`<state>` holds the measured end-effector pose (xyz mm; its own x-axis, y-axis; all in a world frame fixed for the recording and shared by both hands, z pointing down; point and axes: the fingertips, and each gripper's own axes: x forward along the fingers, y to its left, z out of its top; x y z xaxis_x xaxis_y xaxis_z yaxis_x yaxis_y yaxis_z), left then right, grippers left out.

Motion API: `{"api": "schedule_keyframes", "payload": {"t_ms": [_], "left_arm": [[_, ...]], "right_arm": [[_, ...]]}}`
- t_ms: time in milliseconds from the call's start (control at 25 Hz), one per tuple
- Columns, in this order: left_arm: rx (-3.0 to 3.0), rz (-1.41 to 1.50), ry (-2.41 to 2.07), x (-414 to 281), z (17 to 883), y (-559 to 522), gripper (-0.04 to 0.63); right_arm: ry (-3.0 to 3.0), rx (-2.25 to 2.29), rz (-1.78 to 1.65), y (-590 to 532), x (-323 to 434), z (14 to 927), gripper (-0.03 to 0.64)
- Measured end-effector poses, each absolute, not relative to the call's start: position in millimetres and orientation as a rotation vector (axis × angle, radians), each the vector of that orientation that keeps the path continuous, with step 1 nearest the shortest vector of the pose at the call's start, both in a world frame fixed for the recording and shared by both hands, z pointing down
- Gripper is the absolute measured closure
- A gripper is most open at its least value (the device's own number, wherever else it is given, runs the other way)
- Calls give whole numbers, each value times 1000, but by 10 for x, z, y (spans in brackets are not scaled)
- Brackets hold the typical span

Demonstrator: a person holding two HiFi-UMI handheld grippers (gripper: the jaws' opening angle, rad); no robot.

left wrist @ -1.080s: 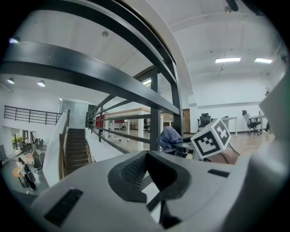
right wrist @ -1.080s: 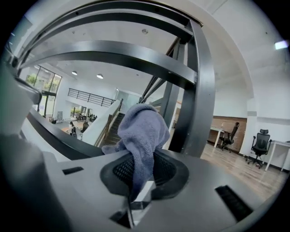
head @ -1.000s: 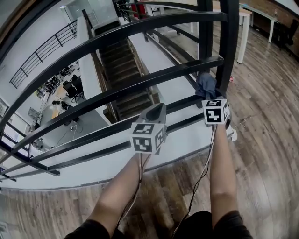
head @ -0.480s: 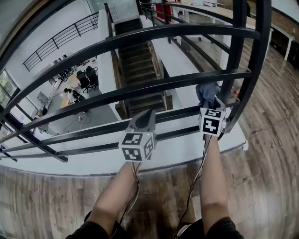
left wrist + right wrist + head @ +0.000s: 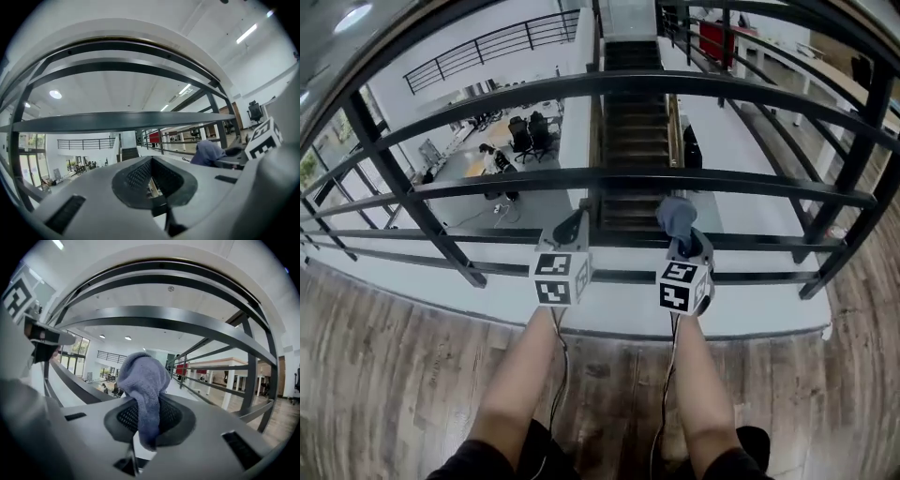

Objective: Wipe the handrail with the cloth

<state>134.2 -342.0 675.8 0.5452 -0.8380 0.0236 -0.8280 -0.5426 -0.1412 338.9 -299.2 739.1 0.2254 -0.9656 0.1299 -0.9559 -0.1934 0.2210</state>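
- Fingers [image 5: 125, 417] of the right gripper [image 5: 149, 417] pinch a blue-grey terry cloth [image 5: 143, 380], which bunches up above the dark mesh pads; fingers [image 5: 137, 176] of the left gripper [image 5: 152, 177] are pressed nearly together, only a thin slit between them, with nothing gripped.
- Beyond the rail, an open white atrium drops to a lower office floor [image 5: 502, 150] with desks and chairs, well apart from both tools.
- A grey-brown wooden plank floor [image 5: 394, 375] under the person ends at a white ledge [image 5: 750, 314] at the foot of the rail.
- The black metal handrail [image 5: 675, 84] of flat horizontal bars spans the head view from edge to edge, with wide gaps between bars. A slanted post stands far off to either side, and the stretch in front of the grippers has none.
- A dark staircase [image 5: 633, 155] descends behind the bars, straight ahead and between the two tools.
- In the head view, the right gripper [image 5: 686, 246] and left gripper [image 5: 572, 228] are held side by side and apart, both tips up at the lower bars.
- The cloth [image 5: 675, 216] stands up between the second and third bars; whether it touches either cannot be told.
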Motion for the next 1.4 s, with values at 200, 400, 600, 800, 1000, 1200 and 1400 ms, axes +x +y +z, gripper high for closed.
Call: {"api": "schedule_keyframes", "payload": {"t_ms": [200, 400, 600, 800, 1000, 1200, 1400], "left_arm": [[-2637, -68, 1440, 293, 6649, -3568, 592], [-2614, -35, 1597, -939, 6703, -3800, 592], [-2618, -83, 1661, -1915, 6954, -3864, 592], [-2571, -66, 1767, -2661, 7138, -3859, 592], [-2577, 22, 1941, -3303, 7295, -3897, 592], [-2551, -16, 1993, -3697, 7453, -3967, 592], [-2550, -97, 2062, -3875, 7756, -4045, 592]], "right_arm": [[-2001, 2165, 12, -3308, 2089, 7438, 563], [-2156, 2042, -43, -3540, 811, 7409, 563], [-2277, 1865, -2, -3744, -456, 7642, 563], [-2371, 1712, -36, -3839, -1571, 7859, 563], [-2414, 1513, 45, -3932, -2366, 8261, 563], [-2354, 1440, 60, -4179, -2828, 8669, 563], [-2268, 1508, 109, -4428, -2930, 9056, 563]]}}
